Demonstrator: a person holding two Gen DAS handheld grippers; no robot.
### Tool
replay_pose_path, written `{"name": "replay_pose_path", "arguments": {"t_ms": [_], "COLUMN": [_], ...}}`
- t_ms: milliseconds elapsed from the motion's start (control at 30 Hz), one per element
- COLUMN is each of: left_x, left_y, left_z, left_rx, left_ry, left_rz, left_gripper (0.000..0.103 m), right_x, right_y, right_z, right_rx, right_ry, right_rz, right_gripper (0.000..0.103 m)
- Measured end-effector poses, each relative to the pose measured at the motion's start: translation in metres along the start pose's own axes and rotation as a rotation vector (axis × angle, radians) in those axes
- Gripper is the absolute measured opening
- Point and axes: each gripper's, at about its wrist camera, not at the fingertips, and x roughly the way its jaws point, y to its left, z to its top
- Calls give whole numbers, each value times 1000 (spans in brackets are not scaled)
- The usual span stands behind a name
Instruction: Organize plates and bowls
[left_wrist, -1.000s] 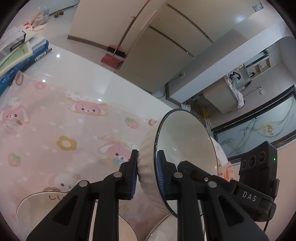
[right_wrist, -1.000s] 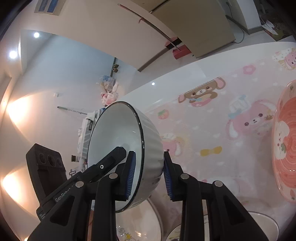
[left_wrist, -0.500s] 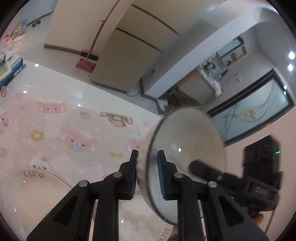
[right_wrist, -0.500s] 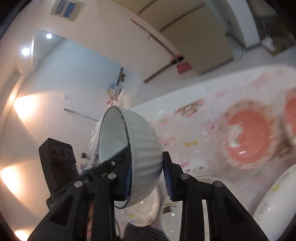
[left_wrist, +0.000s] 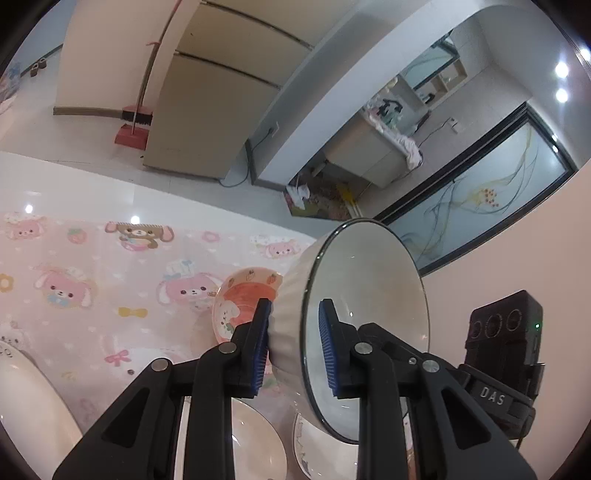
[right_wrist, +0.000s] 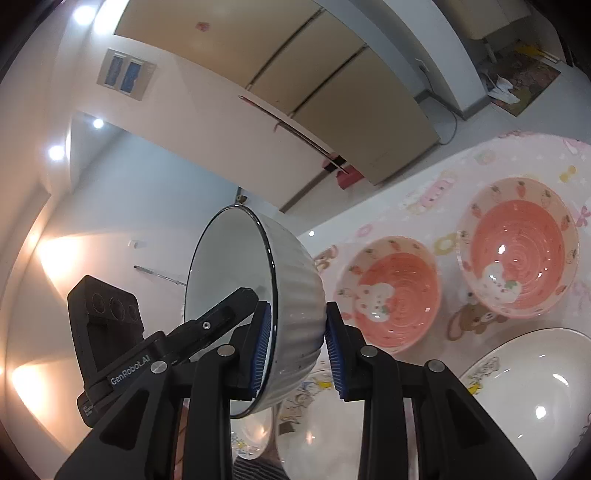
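A white ribbed bowl (left_wrist: 369, 288) with a dark rim hangs tipped on its side above the table. My left gripper (left_wrist: 295, 339) is shut on its wall, left pad on the ribbed outside and right pad inside. In the right wrist view the same white bowl (right_wrist: 295, 280) sits in my right gripper (right_wrist: 297, 332), shut with its left pad inside and right pad outside. A finger (right_wrist: 221, 317) of the left gripper reaches into the bowl's mouth. Two pink carrot-print bowls (right_wrist: 391, 295) (right_wrist: 517, 254) stand on the cloth to the right.
A pink cartoon tablecloth (left_wrist: 92, 277) covers the table. White dishes lie below the grippers: a large bowl (right_wrist: 535, 387), a printed plate (right_wrist: 321, 424) and a plate (left_wrist: 22, 406) at the left. One pink bowl (left_wrist: 240, 299) shows behind my left finger. A red dustpan (left_wrist: 133, 129) stands on the floor beyond.
Both grippers have carried the white bowl sideways across the table and a little higher, bringing the pink bowls into view. The left jaws stand slightly wider apart than before.
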Motion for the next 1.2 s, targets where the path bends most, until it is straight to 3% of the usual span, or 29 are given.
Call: {"name": "replay_pose_path", "arguments": {"t_ms": [200,333,433,533,667,833,933,1067,1200], "left_x": [47,60,66,69,70,79,87,93,89], "left_y": [9,22,25,17,13,-2,3,2,15], "left_z": [-10,-12,-14,-18,-21,-29,-29,-31,-26], "left_rx": [24,17,40,119,145,250,220,255,204], "left_ry": [32,53,50,30,17,-15,14,14,23], "left_rz": [66,86,143,231,240,338,314,351,272], "left_gripper": [23,23,23,23,22,20,20,19,20], "right_x": [22,41,55,61,54,51,53,64,65], "right_y": [-26,-30,-26,-18,-14,2,-2,-4,-5], "right_z": [8,5,-1,-5,-4,-10,-6,-5,-5], "right_rx": [7,-18,-54,-105,-154,-333,-343,-366,-389], "right_ry": [40,78,97,79,34,-3,31,45,46], "right_rz": [-81,-140,-205,-283,-320,-462,-475,-515,-521], "right_gripper": [34,34,34,33,33,31,31,31,31]}}
